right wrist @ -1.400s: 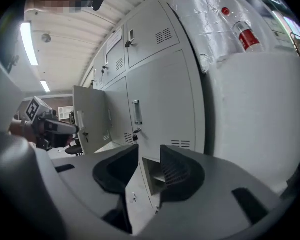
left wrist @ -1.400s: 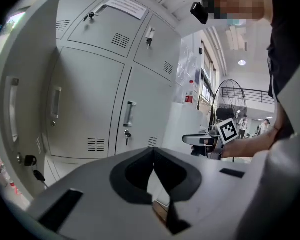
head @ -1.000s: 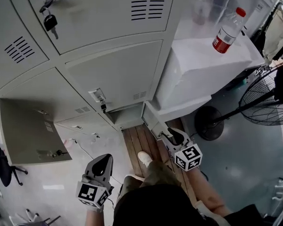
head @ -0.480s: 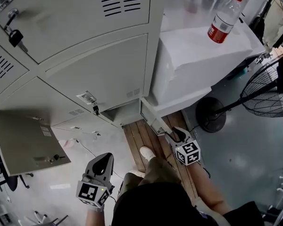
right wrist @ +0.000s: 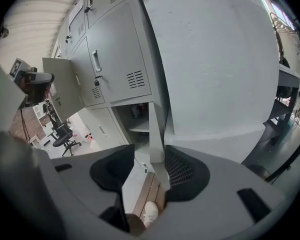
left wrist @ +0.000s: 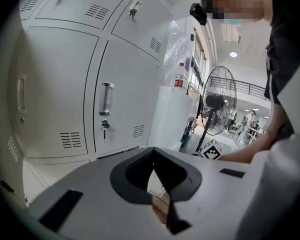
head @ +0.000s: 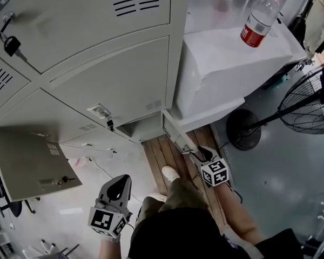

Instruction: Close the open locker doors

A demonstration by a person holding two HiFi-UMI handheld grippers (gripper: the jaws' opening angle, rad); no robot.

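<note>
Grey lockers, two doors standing open; right gripper [head: 197, 152] at the low one.
Low right-hand door [head: 175, 135] swung out, seen edge-on, its free edge standing in the gap of the right gripper's jaws, which have just been opening and now stand wide, no pad pressing on it. This gripper sits lower than a second ago. Left gripper [head: 118, 181] jaws together, empty, placed much as before. Second open door [head: 35, 161] far left, untouched.

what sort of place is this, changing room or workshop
Likely the locker corner of a workshop or factory hall rather than a changing room: a bank of grey metal lockers, a large pedestal fan and an office chair nearby.
</note>
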